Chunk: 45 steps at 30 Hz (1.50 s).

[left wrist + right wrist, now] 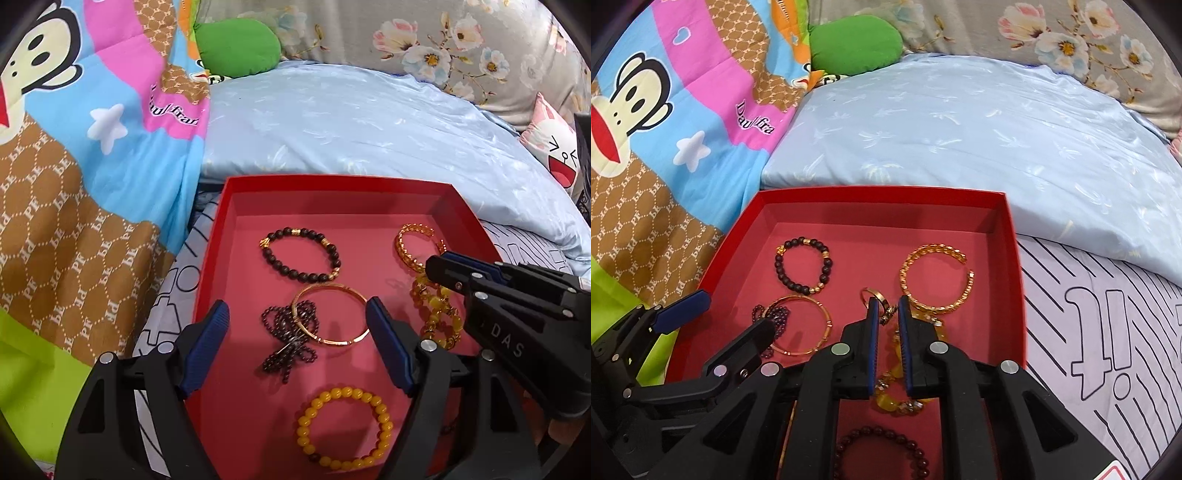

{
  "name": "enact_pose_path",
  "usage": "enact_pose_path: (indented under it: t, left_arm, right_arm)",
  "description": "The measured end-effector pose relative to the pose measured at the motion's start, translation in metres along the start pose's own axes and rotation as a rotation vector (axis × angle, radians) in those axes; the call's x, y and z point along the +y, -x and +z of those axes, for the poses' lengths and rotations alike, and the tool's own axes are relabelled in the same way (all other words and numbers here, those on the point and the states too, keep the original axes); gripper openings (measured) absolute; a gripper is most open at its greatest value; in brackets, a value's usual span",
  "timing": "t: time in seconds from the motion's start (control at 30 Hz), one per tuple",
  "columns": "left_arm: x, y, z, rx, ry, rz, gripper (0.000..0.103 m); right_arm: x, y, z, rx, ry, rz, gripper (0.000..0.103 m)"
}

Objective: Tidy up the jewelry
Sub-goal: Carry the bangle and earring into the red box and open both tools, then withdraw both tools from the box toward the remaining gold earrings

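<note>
A red tray [218,229] [1012,258] on the bed holds several bracelets. My left gripper [297,317] is open above a plain gold bangle [332,314] that overlaps a dark bead string [288,339]; a yellow bead bracelet [343,428] lies nearer. A dark bead bracelet [301,254] [803,264] and a gold cuff [410,243] [936,277] lie farther back. My right gripper [885,308] [439,266] has its pads nearly together around a small ring charm [875,295], above an amber bead bracelet [897,398] [439,314]. A dark red bead bracelet [882,454] lies nearest.
A pale blue pillow [351,129] [960,129] lies behind the tray. A cartoon quilt [92,147] [665,129] is piled on the left, with a green cushion [240,44] behind. A patterned white sheet [1108,332] extends right of the tray.
</note>
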<state>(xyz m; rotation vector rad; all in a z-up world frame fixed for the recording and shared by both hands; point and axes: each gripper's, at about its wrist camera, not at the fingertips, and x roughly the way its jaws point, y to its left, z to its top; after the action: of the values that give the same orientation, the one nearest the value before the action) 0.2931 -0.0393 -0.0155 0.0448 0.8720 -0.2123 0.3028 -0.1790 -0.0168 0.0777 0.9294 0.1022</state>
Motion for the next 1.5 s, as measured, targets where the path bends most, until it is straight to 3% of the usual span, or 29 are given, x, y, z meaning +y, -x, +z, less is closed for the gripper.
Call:
enact_pose_path:
  t: [0.17,0.73,1.2,1.5]
  left_arm:
    - [0.003,0.003,-0.003,0.000,0.005,-0.005,0.072]
    - [-0.020,0.062,-0.031,-0.038,-0.049,-0.042,0.072]
    - [-0.032,0.119,-0.089,-0.026,-0.081,-0.050,0.072]
    - [-0.024,0.132,-0.125,0.012,-0.076,-0.030,0.072]
  right_arm:
    - [-0.002,0.008,-0.002,-0.020,-0.015,-0.004,0.029]
    - [0.012,0.087,-0.046,-0.088,-0.002,-0.010,0.033]
    - [0.028,0.144,-0.112,-0.086,-0.026,0.017,0.033]
    - [0.025,0.162,-0.157,-0.056,-0.056,0.004,0.037]
